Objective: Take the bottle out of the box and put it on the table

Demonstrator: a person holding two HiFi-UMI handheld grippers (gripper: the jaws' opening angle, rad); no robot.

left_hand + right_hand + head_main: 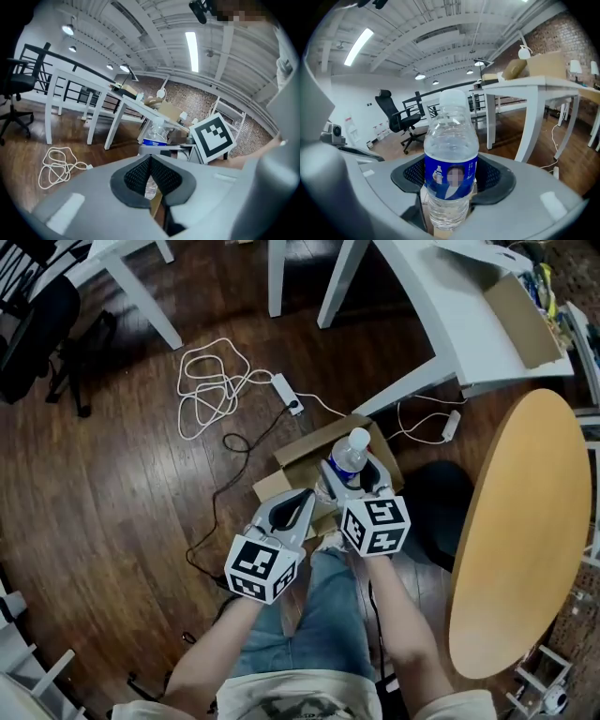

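A clear plastic bottle (pixel 351 457) with a white cap and a blue label stands upright between the pads of my right gripper (pixel 361 479), which is shut on its middle. It hangs above the open cardboard box (pixel 300 454) on the wooden floor. In the right gripper view the bottle (pixel 450 168) fills the gap of the right gripper (pixel 451 177), both pads against its label. My left gripper (pixel 298 502) is beside it on the left, pads together, holding nothing. In the left gripper view the left gripper (pixel 151 161) is shut, with the bottle (pixel 154 133) beyond it.
A round wooden table (pixel 520 531) stands at the right. Behind the box are a white desk (pixel 450 306) and a coiled white cable with a power strip (pixel 220 381). A black office chair (pixel 37 334) sits far left, a dark seat (pixel 441 502) right of the box.
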